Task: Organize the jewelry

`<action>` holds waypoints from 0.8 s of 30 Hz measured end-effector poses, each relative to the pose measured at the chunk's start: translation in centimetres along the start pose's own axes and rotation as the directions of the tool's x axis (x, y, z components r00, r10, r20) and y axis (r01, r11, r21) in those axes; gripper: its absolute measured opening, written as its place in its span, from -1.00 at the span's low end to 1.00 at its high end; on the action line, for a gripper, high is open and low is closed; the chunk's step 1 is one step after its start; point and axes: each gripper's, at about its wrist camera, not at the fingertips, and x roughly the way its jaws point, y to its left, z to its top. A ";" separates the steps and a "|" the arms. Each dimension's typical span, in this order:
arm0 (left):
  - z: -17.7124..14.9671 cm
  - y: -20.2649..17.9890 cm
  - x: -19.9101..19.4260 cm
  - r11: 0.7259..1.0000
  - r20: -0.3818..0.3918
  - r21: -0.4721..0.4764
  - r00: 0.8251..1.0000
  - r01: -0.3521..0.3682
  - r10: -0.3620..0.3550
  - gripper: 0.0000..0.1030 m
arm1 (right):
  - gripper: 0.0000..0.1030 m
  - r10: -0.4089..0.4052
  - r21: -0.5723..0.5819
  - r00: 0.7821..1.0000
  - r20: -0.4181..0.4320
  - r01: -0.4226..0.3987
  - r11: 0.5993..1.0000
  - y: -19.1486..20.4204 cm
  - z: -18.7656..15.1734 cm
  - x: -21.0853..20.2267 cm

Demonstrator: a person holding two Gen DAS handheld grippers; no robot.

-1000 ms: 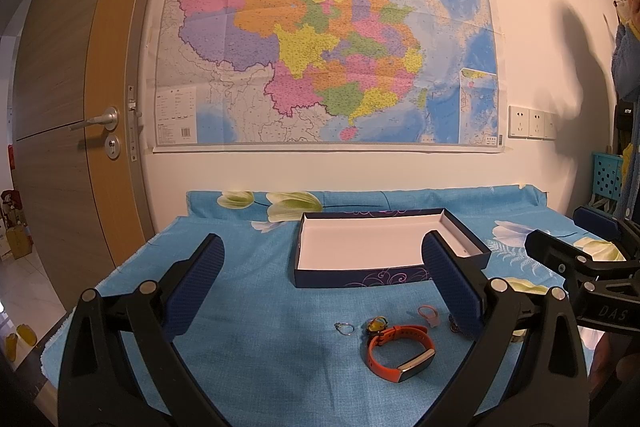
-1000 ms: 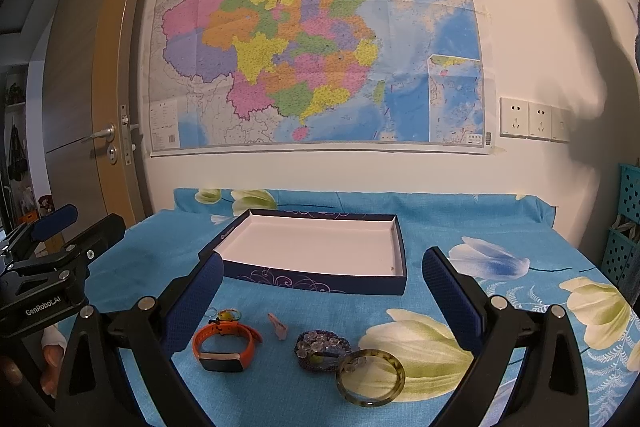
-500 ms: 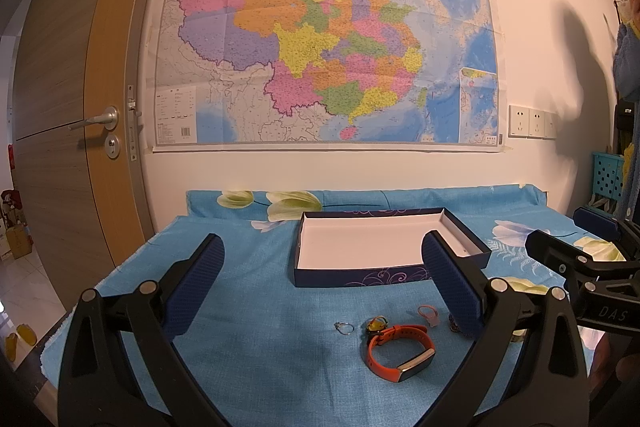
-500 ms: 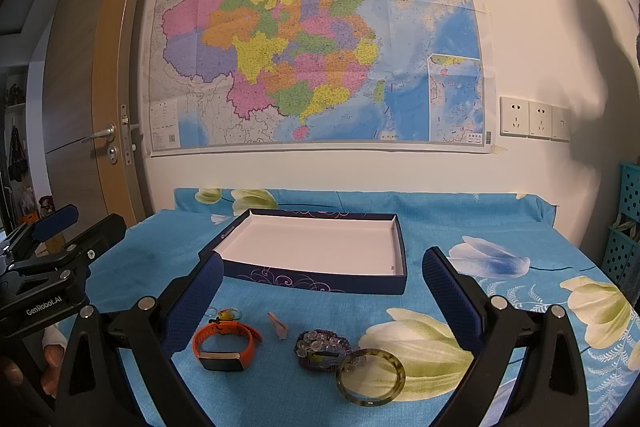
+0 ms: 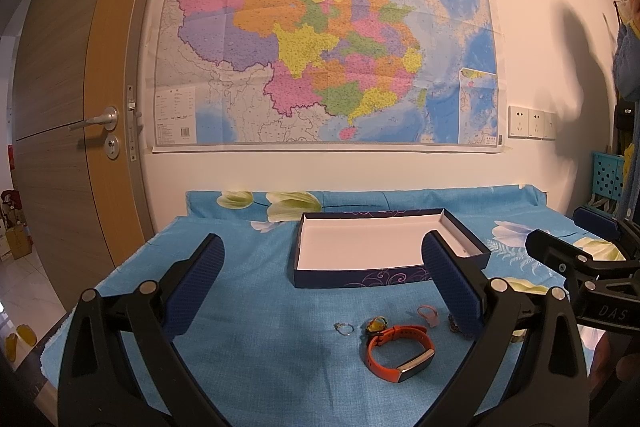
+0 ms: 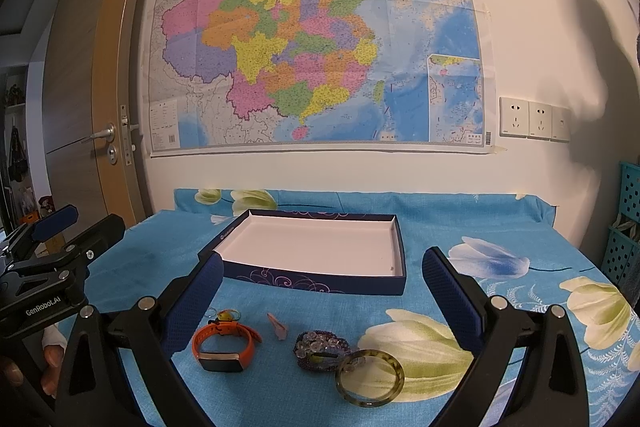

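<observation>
A shallow dark blue box (image 5: 352, 277) with a white inside lies open on the blue floral cloth; it also shows in the right wrist view (image 6: 320, 281). In front of it lie an orange wristband (image 5: 400, 351) (image 6: 224, 345), a thin silver ring (image 5: 344, 327), a yellow-stone ring (image 5: 376, 323) (image 6: 228, 315), a small pink piece (image 5: 428, 315) (image 6: 278, 327), a beaded bracelet (image 6: 320, 345) and a green bangle (image 6: 370, 377). My left gripper (image 5: 322, 285) and right gripper (image 6: 322, 297) are both open and empty, held above the cloth short of the jewelry.
The table (image 5: 256, 367) stands against a white wall with a large map (image 6: 316, 35). A wooden door (image 5: 72, 107) is at the left. Blue crates (image 6: 624, 227) stand at the right. A person (image 5: 628, 27) stands at the far right.
</observation>
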 end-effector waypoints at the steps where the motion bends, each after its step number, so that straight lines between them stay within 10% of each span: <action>1: 0.0 0.0 0.0 1.000 -0.002 0.000 1.000 0.001 -0.001 0.89 | 0.87 0.000 0.001 1.000 0.001 0.000 1.000 -0.1 0.0 0.0; 24: -0.9 -0.8 0.6 1.000 -0.010 0.003 1.000 0.008 -0.008 0.89 | 0.87 0.005 0.003 1.000 -0.011 -0.005 1.000 -0.2 0.1 0.3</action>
